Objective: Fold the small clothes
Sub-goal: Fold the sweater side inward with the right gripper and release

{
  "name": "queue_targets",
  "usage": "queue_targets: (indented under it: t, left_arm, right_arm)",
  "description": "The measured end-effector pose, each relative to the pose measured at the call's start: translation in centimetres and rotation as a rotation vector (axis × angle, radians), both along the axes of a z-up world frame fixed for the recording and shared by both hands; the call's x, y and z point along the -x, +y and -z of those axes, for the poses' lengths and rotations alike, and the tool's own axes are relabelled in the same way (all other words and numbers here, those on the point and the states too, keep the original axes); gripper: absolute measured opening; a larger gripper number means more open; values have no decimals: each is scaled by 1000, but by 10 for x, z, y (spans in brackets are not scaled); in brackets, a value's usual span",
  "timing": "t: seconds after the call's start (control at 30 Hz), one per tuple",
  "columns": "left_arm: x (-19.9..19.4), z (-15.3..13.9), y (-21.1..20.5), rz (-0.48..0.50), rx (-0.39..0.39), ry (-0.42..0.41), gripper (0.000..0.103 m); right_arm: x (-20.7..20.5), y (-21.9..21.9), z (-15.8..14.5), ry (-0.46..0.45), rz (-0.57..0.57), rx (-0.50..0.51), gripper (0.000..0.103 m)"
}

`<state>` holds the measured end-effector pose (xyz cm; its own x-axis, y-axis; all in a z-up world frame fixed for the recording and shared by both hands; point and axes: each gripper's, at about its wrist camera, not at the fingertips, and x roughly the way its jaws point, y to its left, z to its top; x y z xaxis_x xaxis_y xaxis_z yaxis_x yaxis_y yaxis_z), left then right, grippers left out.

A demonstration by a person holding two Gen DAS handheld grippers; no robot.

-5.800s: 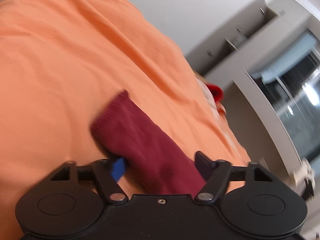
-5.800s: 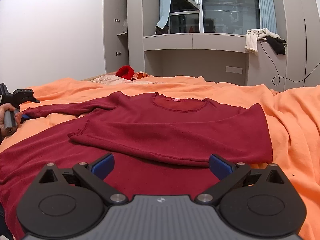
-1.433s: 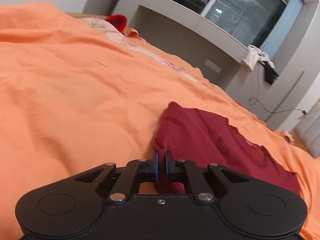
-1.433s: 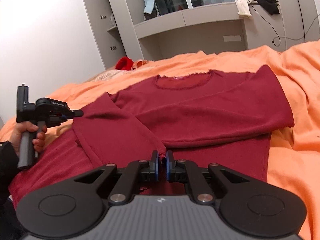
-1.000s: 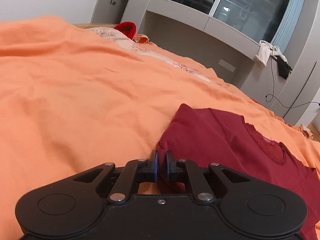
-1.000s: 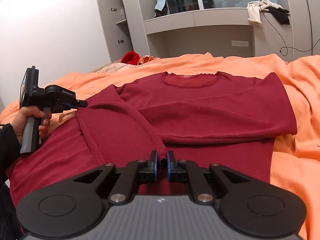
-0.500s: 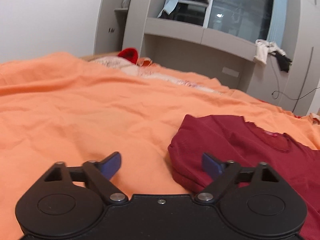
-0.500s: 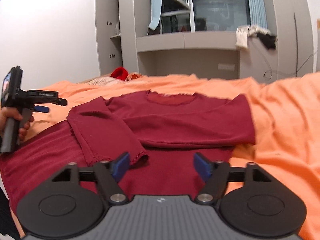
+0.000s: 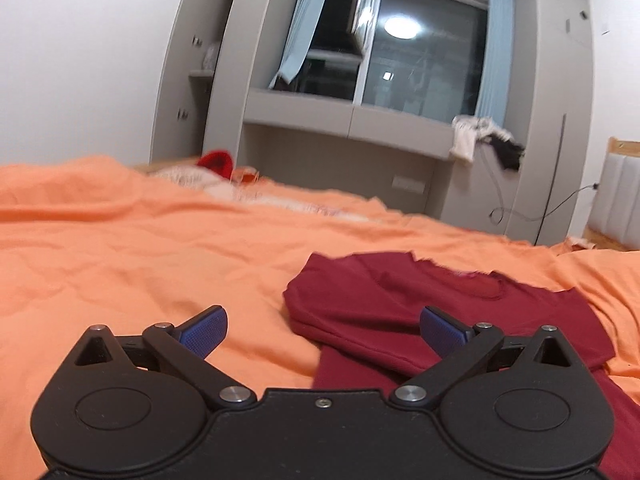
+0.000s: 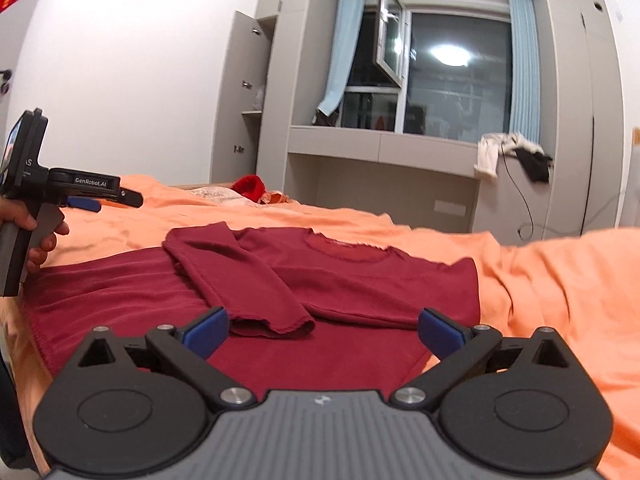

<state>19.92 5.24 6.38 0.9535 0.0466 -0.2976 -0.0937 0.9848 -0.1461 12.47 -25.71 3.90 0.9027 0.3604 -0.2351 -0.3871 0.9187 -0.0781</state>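
Both grippers — left gripper [image 9: 322, 326] and right gripper [image 10: 323, 326] — have let go; their fingers are opening wide, pads touching no cloth. A second ago each pinched the red sweater [image 10: 340, 272], which now lies flat on the orange bed [image 9: 120, 248], both sleeves folded in — body fold likely next.
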Motion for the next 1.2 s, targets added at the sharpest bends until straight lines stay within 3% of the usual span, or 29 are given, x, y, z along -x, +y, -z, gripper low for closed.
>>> queue_targets:
  t: [0.23,0.47,0.6,0.9,1.03,1.2]
  left_arm:
    - [50,-1,-19,35,-96,-81,102]
    - [73,17,-11,67,-31,18,102]
    - [87,22,-5,57,-33,22,102]
    - [99,31,-4,49,-50,57,102]
    - [98,31,-3,39,-35,57,102]
    - [98,31,-6,44,-40,51,102]
  right_arm:
    - [27,11,6,7,-9,-17,103]
    - [61,20,8,-57,44,8,103]
    - [74,21,14,-52,75,45,103]
    - [93,43,35,-27,-18,219,103]
    - [95,64,50,-18,-60,355,103]
    - [87,90,78,-13,-21,544,103]
